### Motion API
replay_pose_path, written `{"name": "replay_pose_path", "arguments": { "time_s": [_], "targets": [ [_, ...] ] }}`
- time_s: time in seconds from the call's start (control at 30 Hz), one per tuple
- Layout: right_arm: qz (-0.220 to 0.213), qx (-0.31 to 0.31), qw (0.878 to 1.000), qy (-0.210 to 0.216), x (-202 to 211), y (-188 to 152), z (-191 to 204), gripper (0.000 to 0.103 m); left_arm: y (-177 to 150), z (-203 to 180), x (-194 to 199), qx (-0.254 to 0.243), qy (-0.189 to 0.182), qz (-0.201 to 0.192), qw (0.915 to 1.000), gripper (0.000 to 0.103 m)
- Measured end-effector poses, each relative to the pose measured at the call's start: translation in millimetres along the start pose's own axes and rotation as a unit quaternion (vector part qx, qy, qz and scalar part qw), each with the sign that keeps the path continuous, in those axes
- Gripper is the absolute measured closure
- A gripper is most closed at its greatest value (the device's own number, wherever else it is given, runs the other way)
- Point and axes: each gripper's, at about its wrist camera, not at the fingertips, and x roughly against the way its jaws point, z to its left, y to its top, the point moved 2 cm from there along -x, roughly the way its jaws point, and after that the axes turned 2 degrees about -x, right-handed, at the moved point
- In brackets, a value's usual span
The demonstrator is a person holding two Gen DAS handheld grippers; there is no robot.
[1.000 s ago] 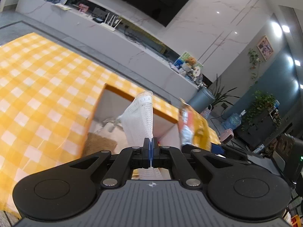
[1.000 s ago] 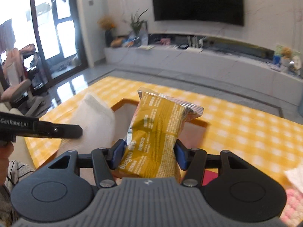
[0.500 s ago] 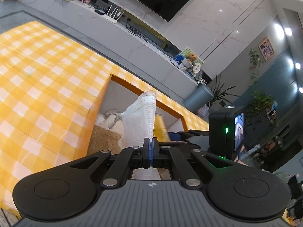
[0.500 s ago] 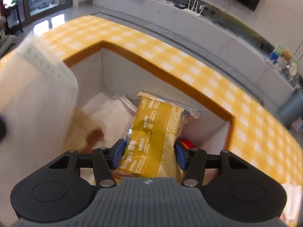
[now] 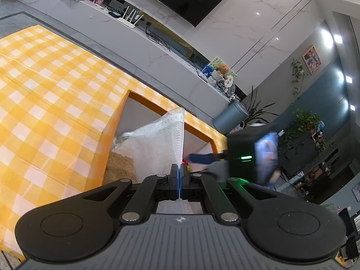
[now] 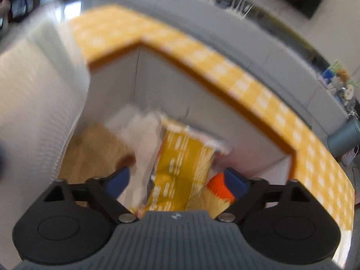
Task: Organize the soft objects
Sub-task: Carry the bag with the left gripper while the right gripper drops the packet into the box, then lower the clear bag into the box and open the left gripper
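Nearest in the left wrist view, the left gripper (image 5: 179,180) has its jaws pressed together on the lower edge of a white mesh cloth (image 5: 157,144), which stands up from the pinch and leans over the near left part of the open box (image 5: 126,112). In the blurred right wrist view, the right gripper (image 6: 177,180) is spread wide inside the box opening, and the yellow snack packet (image 6: 182,168) lies between its blue fingers (image 6: 118,181) with a gap on each side, so it looks loose. An orange item (image 6: 217,185) sits just beside the packet on the right, a tan cloth (image 6: 94,148) to the left. Beyond, the box's grey inner walls rise to an orange rim, with the yellow checked tablecloth (image 5: 45,90) spreading wide to the left and far side.
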Motion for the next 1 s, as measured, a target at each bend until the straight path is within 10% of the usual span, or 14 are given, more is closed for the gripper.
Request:
{"name": "replay_pose_path", "arguments": {
  "time_s": [0.3,0.7,1.0],
  "targets": [
    [-0.099,-0.063,0.993,-0.008,81,-21,-35,0.003,-2,-11,-8,-0.027,-0.013,0.001,0.9996,0.103],
    [-0.111,-0.082,0.989,-0.047,124,-67,-67,0.003,-8,-46,-29,-0.068,-0.105,0.009,0.9921,0.103],
    [-0.093,-0.092,0.99,-0.044,110,-75,-67,0.003,-10,-16,-80,-0.068,0.031,0.08,0.994,0.103]
  ]
}}
